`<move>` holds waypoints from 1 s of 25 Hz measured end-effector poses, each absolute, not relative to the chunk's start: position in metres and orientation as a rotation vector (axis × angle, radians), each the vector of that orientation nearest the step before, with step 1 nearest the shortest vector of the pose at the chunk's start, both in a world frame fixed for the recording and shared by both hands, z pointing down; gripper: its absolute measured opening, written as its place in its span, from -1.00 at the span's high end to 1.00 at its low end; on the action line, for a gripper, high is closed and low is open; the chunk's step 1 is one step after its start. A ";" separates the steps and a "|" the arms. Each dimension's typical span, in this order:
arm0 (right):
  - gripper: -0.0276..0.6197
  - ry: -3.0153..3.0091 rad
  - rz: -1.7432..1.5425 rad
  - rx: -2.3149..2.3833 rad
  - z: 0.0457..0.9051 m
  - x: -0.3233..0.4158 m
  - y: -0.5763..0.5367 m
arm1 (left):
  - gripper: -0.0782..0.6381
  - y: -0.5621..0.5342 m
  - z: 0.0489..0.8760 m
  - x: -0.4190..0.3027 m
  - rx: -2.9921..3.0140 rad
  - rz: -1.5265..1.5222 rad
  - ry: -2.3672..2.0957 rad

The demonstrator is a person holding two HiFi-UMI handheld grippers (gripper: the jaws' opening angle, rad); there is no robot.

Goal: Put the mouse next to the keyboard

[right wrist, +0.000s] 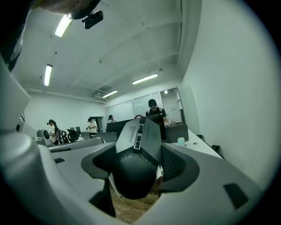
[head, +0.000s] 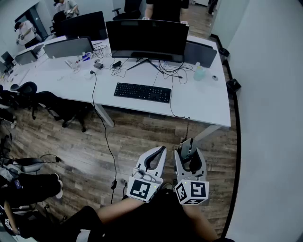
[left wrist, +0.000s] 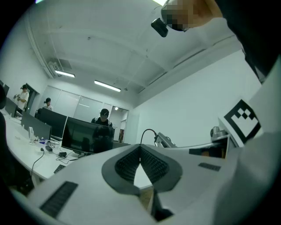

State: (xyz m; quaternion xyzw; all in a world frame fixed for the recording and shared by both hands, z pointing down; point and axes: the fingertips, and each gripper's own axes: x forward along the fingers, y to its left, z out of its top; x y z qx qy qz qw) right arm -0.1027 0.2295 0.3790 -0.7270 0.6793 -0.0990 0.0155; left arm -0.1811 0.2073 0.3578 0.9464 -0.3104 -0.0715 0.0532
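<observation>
The black keyboard (head: 142, 92) lies on the white desk (head: 203, 101), in front of a curved monitor (head: 147, 40). I stand well back from the desk on the wooden floor. My right gripper (head: 188, 144) is shut on a black mouse (head: 191, 158), held level; in the right gripper view the mouse (right wrist: 138, 154) fills the space between the pads, and its cable runs off forward. My left gripper (head: 160, 150) hangs beside it with its jaws together and nothing in them; its pads (left wrist: 151, 165) meet at the tip.
Black cables trail across the desk, and one (head: 102, 127) hangs to the floor. A teal bottle (head: 199, 73) stands at the desk's right end. Office chairs (head: 57, 106) stand at the left. A white wall (head: 270, 118) runs along the right. A person (head: 165, 7) stands behind the monitor.
</observation>
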 end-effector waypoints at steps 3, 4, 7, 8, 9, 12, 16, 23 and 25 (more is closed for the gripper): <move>-0.06 2.125 -0.281 -2.265 0.374 -0.103 0.242 | 0.77 0.220 0.353 -0.180 2.877 -0.213 -0.964; -0.06 2.131 -0.276 -2.261 0.373 -0.101 0.246 | 0.77 0.223 0.354 -0.180 2.877 -0.205 -0.975; -0.06 2.140 -0.277 -2.225 0.373 -0.093 0.257 | 0.77 0.231 0.353 -0.174 2.875 -0.180 -1.025; -0.06 2.137 -0.279 -2.210 0.372 -0.088 0.261 | 0.77 0.234 0.351 -0.171 2.876 -0.182 -1.034; -0.06 2.131 -0.281 -2.199 0.371 -0.084 0.265 | 0.77 0.238 0.350 -0.168 2.879 -0.187 -1.035; -0.06 2.110 -0.296 -2.181 0.370 -0.070 0.277 | 0.77 0.250 0.352 -0.155 2.890 -0.194 -1.025; -0.06 2.110 -0.290 -2.199 0.377 -0.051 0.290 | 0.77 0.264 0.356 -0.135 2.902 -0.187 -1.024; -0.06 2.113 -0.299 -2.234 0.390 -0.024 0.310 | 0.77 0.281 0.367 -0.107 2.910 -0.166 -1.011; -0.06 2.117 -0.303 -2.229 0.391 -0.017 0.313 | 0.77 0.283 0.368 -0.102 2.906 -0.158 -1.012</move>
